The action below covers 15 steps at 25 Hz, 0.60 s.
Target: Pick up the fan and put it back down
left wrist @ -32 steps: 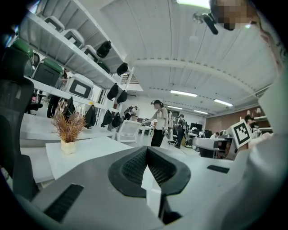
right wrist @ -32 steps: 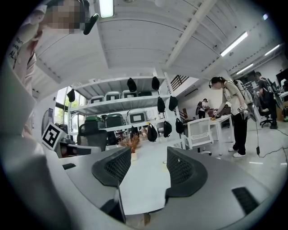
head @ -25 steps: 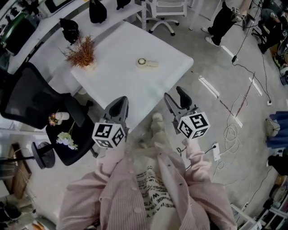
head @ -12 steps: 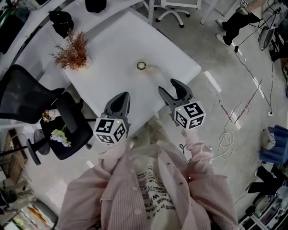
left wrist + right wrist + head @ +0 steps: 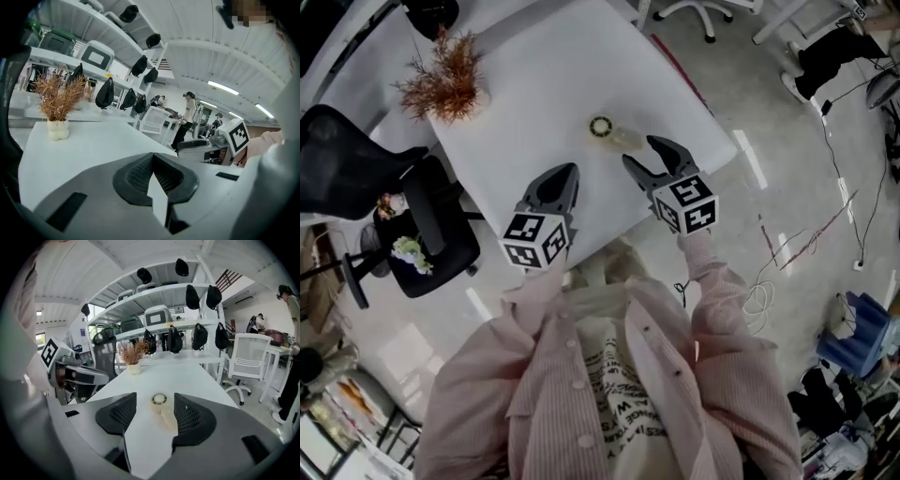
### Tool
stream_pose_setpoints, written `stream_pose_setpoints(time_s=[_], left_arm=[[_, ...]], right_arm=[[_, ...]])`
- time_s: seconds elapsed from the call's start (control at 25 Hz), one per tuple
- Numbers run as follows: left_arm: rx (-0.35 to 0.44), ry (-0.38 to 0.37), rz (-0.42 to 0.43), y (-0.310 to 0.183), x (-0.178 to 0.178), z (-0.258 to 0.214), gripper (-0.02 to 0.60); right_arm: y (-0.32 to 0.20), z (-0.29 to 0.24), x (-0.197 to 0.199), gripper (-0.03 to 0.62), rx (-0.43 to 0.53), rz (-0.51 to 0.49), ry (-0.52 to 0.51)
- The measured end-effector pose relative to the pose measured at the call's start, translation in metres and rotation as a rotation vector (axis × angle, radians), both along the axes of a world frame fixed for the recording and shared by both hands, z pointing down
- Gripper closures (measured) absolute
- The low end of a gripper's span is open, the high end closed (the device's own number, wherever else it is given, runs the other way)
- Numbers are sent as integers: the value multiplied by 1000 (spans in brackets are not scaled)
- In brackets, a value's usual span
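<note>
A small cream hand-held fan (image 5: 602, 127) lies flat on the white table (image 5: 534, 84), its handle pointing toward my right gripper (image 5: 645, 153). That gripper is open and hovers just short of the handle. In the right gripper view the fan (image 5: 160, 400) shows between the two black pads, a little beyond them, untouched. My left gripper (image 5: 569, 172) is over the table's near edge, left of the fan, with its jaws shut and nothing in them. The left gripper view has its pads (image 5: 136, 174) pressed together and does not show the fan.
A dried orange plant in a white vase (image 5: 441, 82) stands at the table's far left. A black office chair (image 5: 352, 178) and a seat with flowers (image 5: 408, 253) are left of the table. Cables (image 5: 787, 246) lie on the floor to the right. Shelves with black bags (image 5: 197, 296) stand behind.
Both grippers have moved forward from near my body out over the table. The right one has closed in on the fan's handle. The fan has not moved.
</note>
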<state>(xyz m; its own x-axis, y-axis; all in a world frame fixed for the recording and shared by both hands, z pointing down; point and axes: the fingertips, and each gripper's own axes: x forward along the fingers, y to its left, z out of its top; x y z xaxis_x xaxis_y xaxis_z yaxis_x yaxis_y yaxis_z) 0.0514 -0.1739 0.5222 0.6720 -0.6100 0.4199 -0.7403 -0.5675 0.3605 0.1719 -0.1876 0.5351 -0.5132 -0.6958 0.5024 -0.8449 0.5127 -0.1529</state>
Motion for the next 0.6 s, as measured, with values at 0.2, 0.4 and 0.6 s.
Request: stream_pose_setpoints(time_s=[0.2, 0.4, 0.6], left_arm=[[-48, -14, -60, -15, -7, 26, 580], [-82, -22, -79, -25, -8, 46, 580], [-115, -28, -78, -28, -10, 63, 580]], right_arm=[[-22, 33, -13, 373, -64, -118, 58], [-36, 64, -19, 373, -115, -216, 132], [-42, 93, -26, 373, -172, -310, 219]])
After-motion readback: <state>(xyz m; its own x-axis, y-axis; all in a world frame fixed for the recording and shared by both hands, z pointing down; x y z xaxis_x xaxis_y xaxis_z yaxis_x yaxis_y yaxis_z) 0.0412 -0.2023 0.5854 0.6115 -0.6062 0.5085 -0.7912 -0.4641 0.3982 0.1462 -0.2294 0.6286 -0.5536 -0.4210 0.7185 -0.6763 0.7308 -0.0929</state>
